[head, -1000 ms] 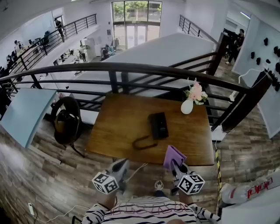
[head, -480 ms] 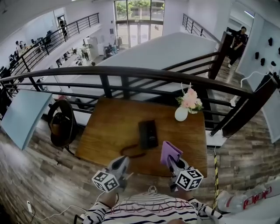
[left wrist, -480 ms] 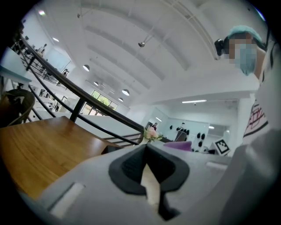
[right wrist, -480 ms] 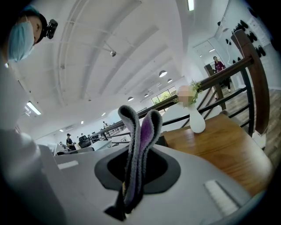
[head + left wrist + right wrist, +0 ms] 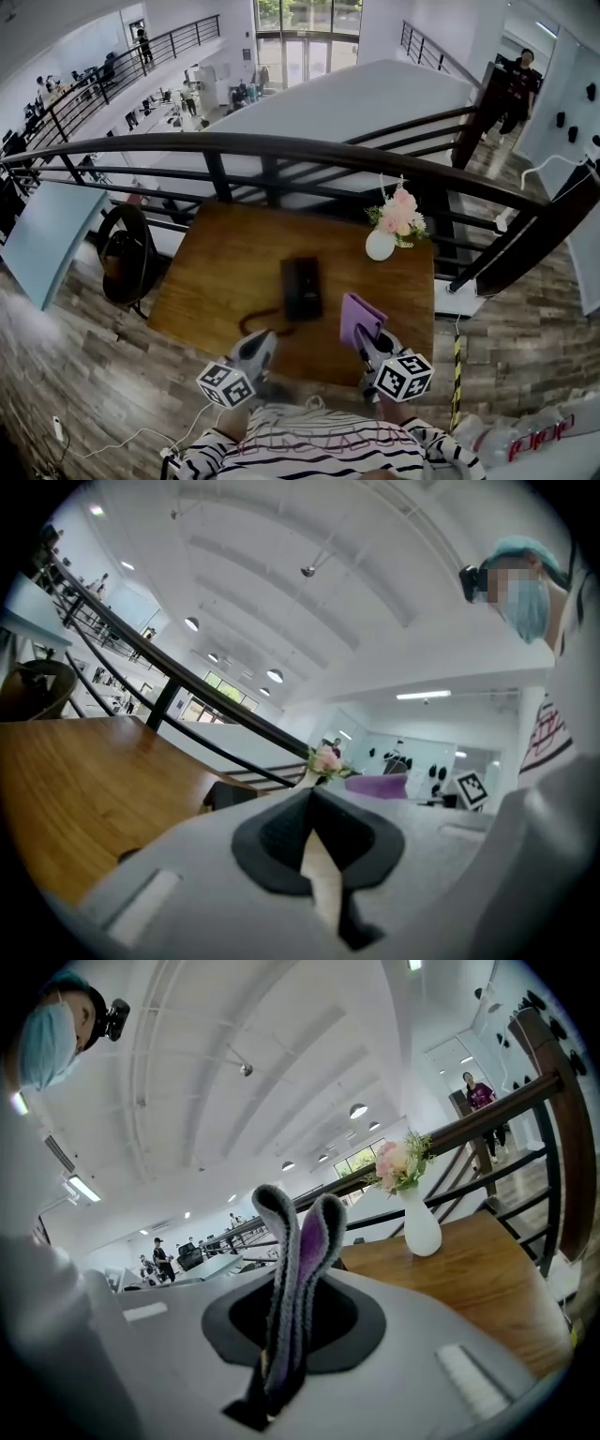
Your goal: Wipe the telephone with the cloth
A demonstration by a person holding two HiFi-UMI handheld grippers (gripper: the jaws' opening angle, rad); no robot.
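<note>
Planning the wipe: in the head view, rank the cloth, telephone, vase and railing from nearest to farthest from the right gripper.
1. Cloth, clamped in the right gripper.
2. Telephone, to its left, mid-way across the table.
3. Vase, at the table's far edge.
4. Railing, beyond the table.

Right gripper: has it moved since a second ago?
Yes. The right gripper, shut on the cloth, has advanced over the table's near edge, toward the telephone.

At the worktop's (image 5: 216, 272) near edge, the left gripper (image 5: 262, 340) covers part of the telephone's (image 5: 301, 287) cord (image 5: 247, 322), while the telephone's keys are too small to make out.
</note>
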